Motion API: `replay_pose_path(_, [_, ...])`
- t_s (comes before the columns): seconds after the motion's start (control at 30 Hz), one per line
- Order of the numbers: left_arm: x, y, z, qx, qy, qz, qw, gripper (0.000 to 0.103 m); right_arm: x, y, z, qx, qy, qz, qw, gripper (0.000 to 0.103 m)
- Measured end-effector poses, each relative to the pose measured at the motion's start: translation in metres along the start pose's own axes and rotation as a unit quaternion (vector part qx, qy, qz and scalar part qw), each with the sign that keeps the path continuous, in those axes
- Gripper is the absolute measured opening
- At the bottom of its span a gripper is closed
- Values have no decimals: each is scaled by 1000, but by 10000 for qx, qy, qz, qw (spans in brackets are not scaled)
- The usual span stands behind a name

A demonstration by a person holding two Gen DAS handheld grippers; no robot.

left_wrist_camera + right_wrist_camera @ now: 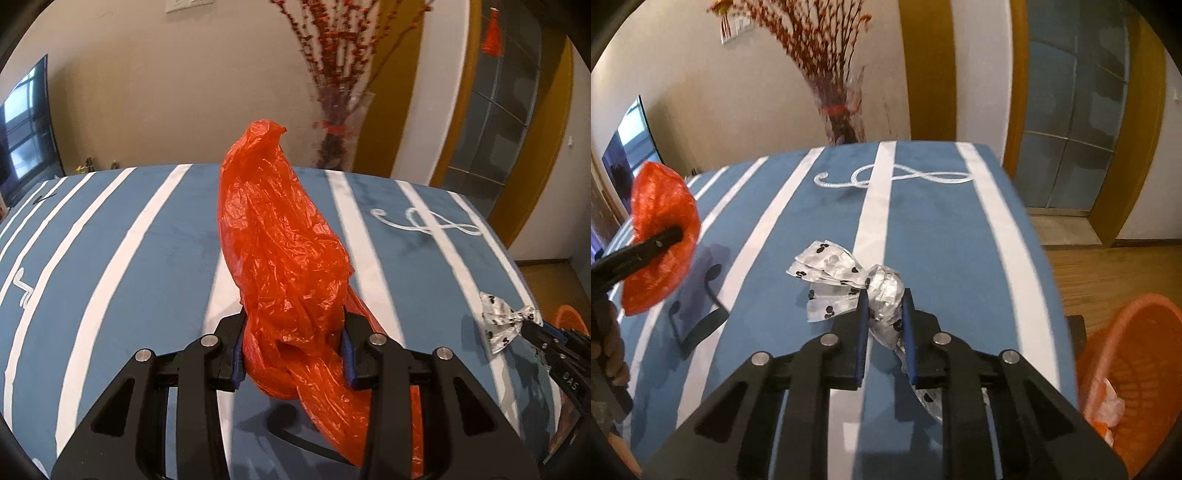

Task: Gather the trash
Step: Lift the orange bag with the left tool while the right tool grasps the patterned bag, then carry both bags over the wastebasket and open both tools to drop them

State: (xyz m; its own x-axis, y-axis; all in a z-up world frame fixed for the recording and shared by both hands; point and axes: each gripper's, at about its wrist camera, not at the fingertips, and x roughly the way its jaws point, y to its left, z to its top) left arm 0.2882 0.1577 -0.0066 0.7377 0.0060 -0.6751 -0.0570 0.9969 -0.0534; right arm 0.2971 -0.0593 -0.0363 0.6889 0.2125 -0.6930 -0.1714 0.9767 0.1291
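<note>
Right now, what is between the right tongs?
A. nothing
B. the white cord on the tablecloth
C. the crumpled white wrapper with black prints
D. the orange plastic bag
C: in the right wrist view the right tongs pinch the crumpled white wrapper; the left tongs hold the orange plastic bag.

You are in a home, likely a living or dining room. Your counter (945, 236) wears a blue cloth with white stripes. Behind it a tall vase of red dried branches (838, 110) stands against a cream wall, a flat television (26, 125) sits to the left, and a yellow-framed glass door (1071, 122) opens onto wooden flooring (1108, 273).
</note>
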Motion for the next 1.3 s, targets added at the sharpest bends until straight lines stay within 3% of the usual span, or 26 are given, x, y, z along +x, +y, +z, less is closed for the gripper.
replay_pose_path(0.27, [-30,-49,-15,266,-46,-434,9987,39,-78,-34,-25,386,-491,-176,9979,18])
replay_pose_path(0.73, [-78,-143,-42,831,-153,-1280,9882,39,-185,-97,-75,888,-1169,-1045,9836,18])
replay_pose_path(0.93, [-92,-193,-57,1123,-95,-1742,9782,39,-213,-126,-90,1200,-1369,-1420,9730,18])
replay_pose_path(1.3, [-94,-261,-72,1583,-7,-2210,9623,39,-228,-169,-108,1536,-1518,-1942,9569,18])
